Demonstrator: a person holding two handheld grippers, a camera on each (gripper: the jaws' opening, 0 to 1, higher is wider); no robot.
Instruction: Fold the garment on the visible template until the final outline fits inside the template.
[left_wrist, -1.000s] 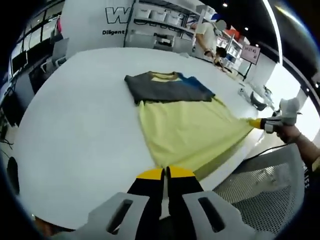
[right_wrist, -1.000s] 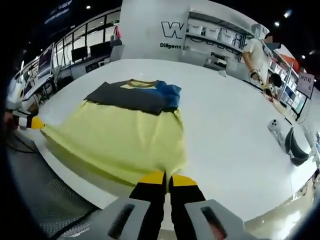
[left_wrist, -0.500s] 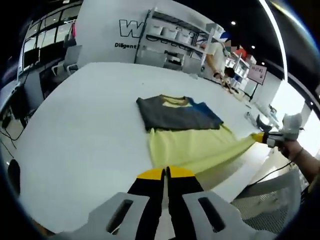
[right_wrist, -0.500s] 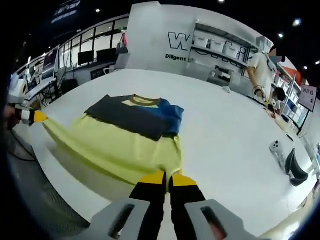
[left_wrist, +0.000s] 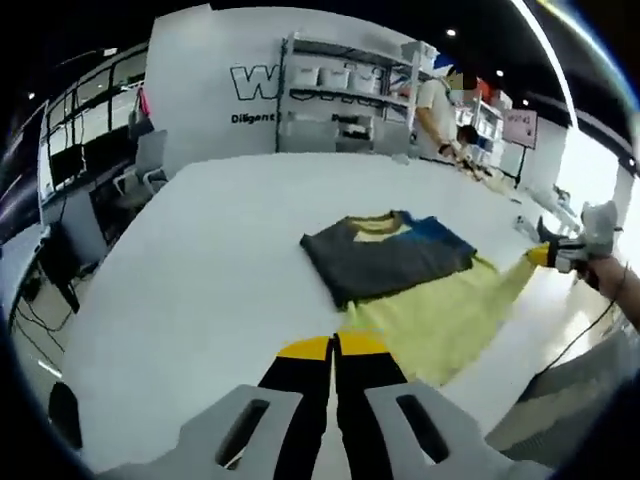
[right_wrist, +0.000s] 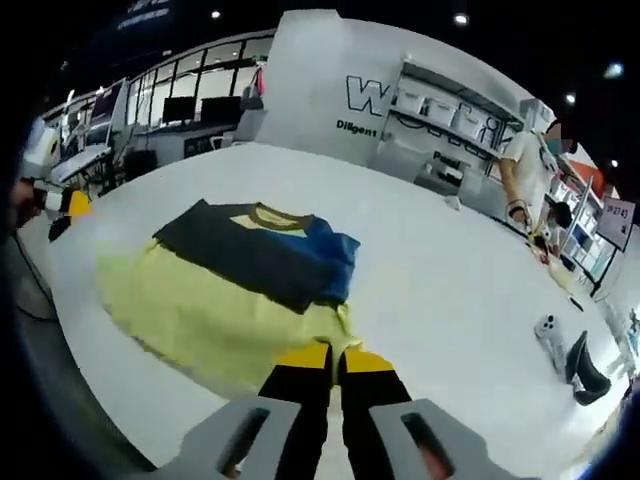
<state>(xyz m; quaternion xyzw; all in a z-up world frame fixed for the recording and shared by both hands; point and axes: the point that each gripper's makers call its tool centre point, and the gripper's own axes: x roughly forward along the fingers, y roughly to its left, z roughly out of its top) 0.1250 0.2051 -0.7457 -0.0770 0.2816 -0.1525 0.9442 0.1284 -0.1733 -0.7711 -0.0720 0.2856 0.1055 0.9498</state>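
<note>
The garment (left_wrist: 390, 260) lies on the white table (left_wrist: 200, 260), with a dark grey chest, a blue sleeve, a yellow collar and a yellow lower half (left_wrist: 440, 315). My left gripper (left_wrist: 333, 347) is shut on one corner of the yellow hem, at the near end of the cloth. The right gripper (left_wrist: 548, 257) holds the other hem corner, which is pulled out to a point. In the right gripper view the garment (right_wrist: 250, 250) stretches from my right gripper (right_wrist: 335, 357), shut on the hem, toward the left gripper (right_wrist: 62, 203) at the far left. I can make out no template outline.
Shelving (left_wrist: 340, 90) and a white wall with lettering stand behind the table, and a person (right_wrist: 525, 160) is beside them. A white device (right_wrist: 548, 330) and a dark object (right_wrist: 585, 365) lie at the table's right end. Desks and chairs (left_wrist: 140, 165) stand to the left.
Both grippers have risen and moved in over the table with the hem. The yellow half now looks shorter and bunched closer to the dark chest.
</note>
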